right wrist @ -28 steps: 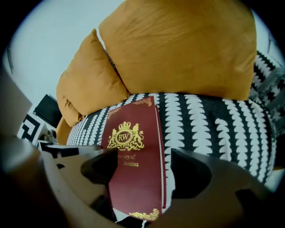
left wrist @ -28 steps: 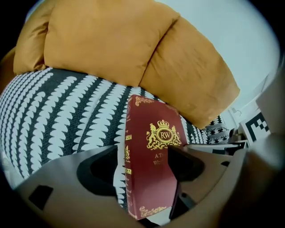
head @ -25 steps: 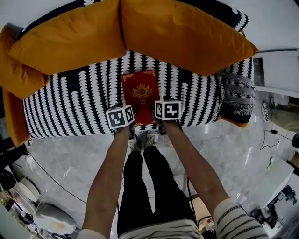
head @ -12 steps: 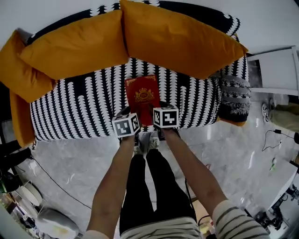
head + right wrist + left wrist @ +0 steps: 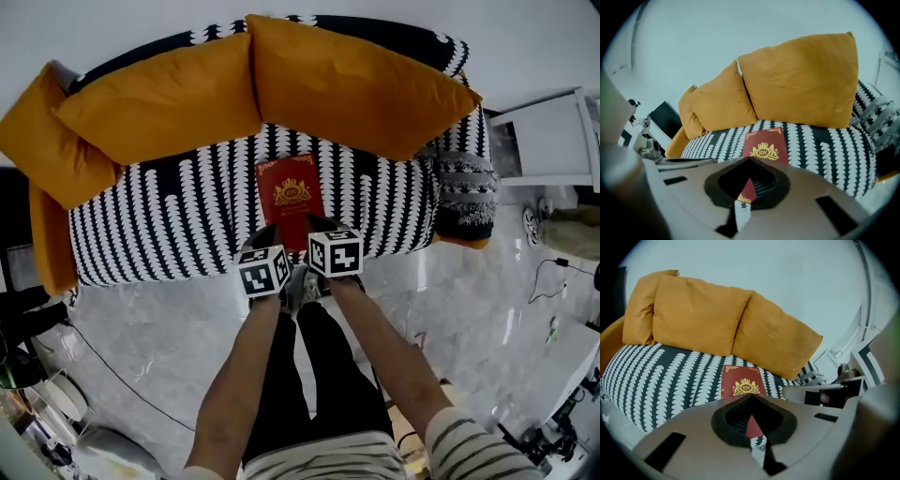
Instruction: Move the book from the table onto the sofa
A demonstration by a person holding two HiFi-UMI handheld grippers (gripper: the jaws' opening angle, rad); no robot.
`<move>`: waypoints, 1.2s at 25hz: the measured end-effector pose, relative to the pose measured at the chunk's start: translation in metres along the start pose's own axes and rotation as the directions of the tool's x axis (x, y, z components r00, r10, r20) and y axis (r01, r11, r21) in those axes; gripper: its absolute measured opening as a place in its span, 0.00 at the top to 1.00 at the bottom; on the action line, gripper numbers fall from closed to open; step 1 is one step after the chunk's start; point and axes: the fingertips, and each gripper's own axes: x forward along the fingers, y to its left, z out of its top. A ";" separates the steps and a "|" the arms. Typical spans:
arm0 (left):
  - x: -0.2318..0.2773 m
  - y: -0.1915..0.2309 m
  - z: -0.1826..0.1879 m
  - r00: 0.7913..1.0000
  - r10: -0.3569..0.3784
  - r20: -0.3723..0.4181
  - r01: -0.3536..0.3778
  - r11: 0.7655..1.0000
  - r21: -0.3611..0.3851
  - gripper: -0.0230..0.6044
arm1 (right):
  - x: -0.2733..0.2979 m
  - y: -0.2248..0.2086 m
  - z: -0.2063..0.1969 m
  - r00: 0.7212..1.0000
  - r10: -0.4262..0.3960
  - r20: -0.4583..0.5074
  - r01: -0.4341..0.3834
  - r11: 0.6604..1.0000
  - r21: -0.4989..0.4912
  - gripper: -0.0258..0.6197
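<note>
Seeing the book [image 5: 292, 199] flat on the sofa [image 5: 159, 225], my left tool [image 5: 264, 236] and right tool [image 5: 317, 225] just pressed together empty, I judge the move done.

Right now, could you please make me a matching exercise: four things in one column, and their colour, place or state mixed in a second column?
Things:
1. book
2. back cushions
3. left gripper
4. sofa seat

Descriptions:
A. orange
B. jaws together, holding nothing
C. black and white pattern
D. red, lying flat on the seat

Pairs: 1-D, 2-A, 3-B, 4-C
</note>
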 end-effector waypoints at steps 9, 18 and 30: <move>-0.065 -0.034 0.018 0.996 -0.022 0.087 0.017 0.998 0.060 0.96 | -0.068 0.034 0.023 0.995 0.023 0.095 -0.020 0.999 -0.025 0.94; -0.125 -0.063 0.052 0.986 -0.052 0.161 0.038 0.995 0.088 0.96 | -0.132 0.062 0.048 0.985 0.033 0.167 -0.029 0.999 -0.025 0.94; -0.220 -0.114 0.107 0.957 -0.081 0.277 0.040 0.988 0.152 0.96 | -0.242 0.103 0.099 0.952 0.049 0.303 -0.025 0.996 -0.083 0.94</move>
